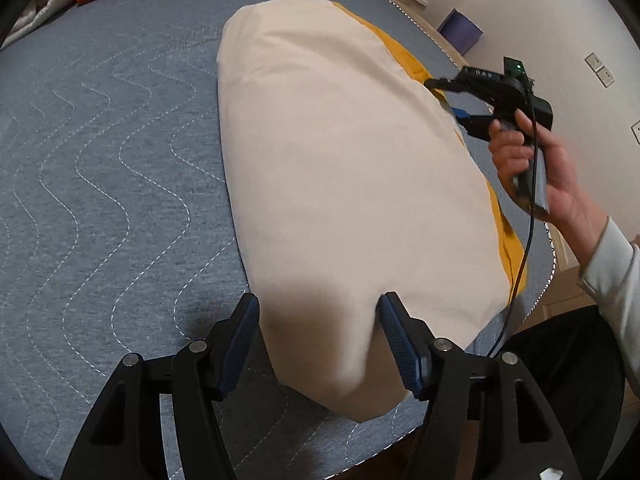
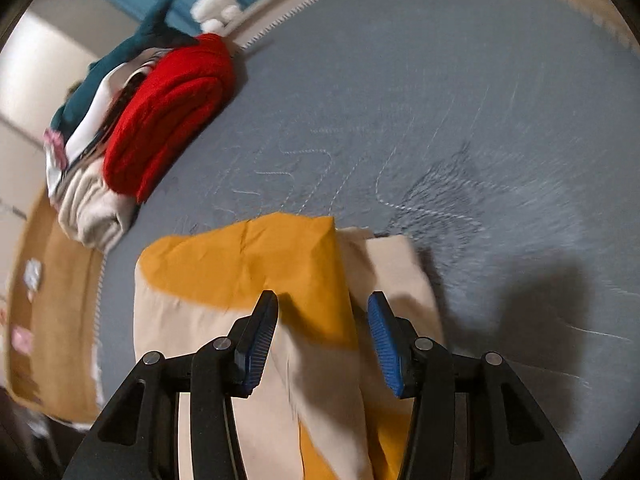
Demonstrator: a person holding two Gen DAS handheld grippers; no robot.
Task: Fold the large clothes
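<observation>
1. The cream and mustard garment [image 1: 344, 184] lies folded into a long slab on the grey quilted bed cover [image 1: 112, 168], running from 6 o'clock up toward 12 o'clock in the left wrist view.
2. The left gripper [image 1: 318, 340] hangs over the near end of the garment. Its blue-padded fingers [image 1: 240, 344] stand apart, and the cloth between them is not pinched.
3. The right gripper [image 1: 448, 98] sits at 3 o'clock in that view, at the garment's mustard edge, held by the person's right hand [image 1: 536, 168] in a pale sleeve [image 1: 616, 280].
4. In the right wrist view, the right gripper's [image 2: 322, 338] jaws are parted; a mustard fold rises between the pads [image 2: 384, 344] without being squeezed.
5. A pile of folded clothes [image 2: 132, 136], red on top, rests at 10 o'clock in the right wrist view, well apart from the garment [image 2: 248, 264].
6. That view is blurred, so finer detail cannot be told.
</observation>
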